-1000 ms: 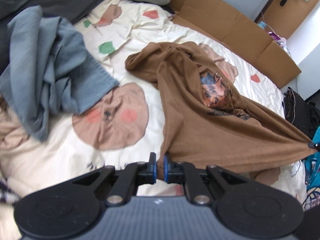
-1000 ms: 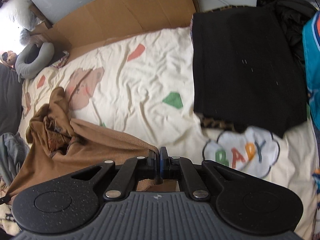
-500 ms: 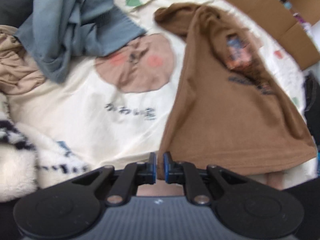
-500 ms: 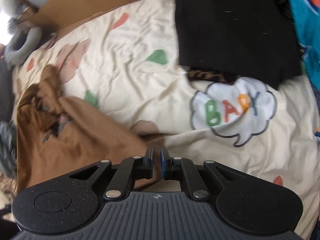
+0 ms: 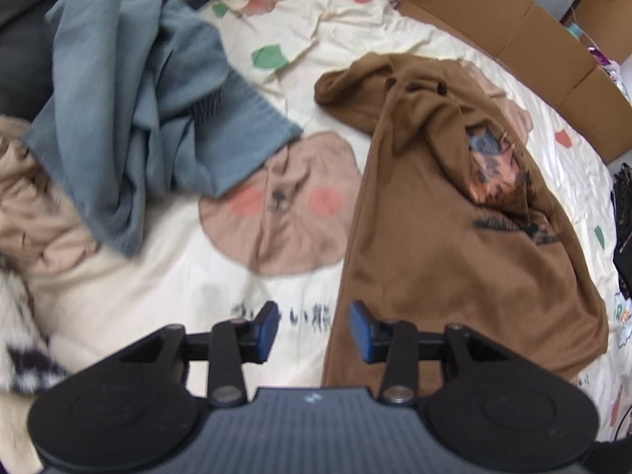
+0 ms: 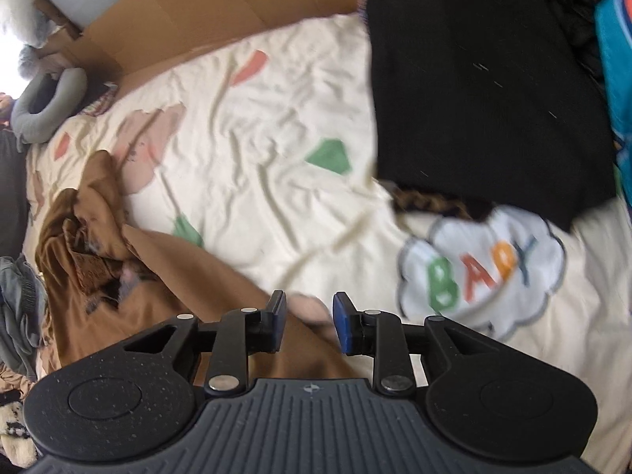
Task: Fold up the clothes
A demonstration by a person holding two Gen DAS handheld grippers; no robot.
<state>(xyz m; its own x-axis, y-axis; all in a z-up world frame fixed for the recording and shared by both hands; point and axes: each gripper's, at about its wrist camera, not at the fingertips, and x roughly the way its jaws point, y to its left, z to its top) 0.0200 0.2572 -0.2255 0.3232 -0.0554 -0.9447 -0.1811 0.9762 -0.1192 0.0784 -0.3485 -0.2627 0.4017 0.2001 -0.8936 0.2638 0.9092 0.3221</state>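
brown shirt [image 5: 454,268] hem behind left gripper [image 5: 314,330]

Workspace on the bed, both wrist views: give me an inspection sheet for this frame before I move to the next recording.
Surface: cream printed bedsheet, wrinkled, bear and "BABY" cloud prints.
Job's things: brown T-shirt lies partly spread on the sheet, upper part bunched, print partly hidden in folds.
Clutter: blue-grey garment crumpled; beige garment under it; folded black garment; teal cloth; grey neck pillow.
Grippers: left gripper open over the shirt's edge; right gripper open above the hem corner; neither holds cloth.
Cables: nothing seen.
Surroundings: flattened cardboard along the far side of the bed.
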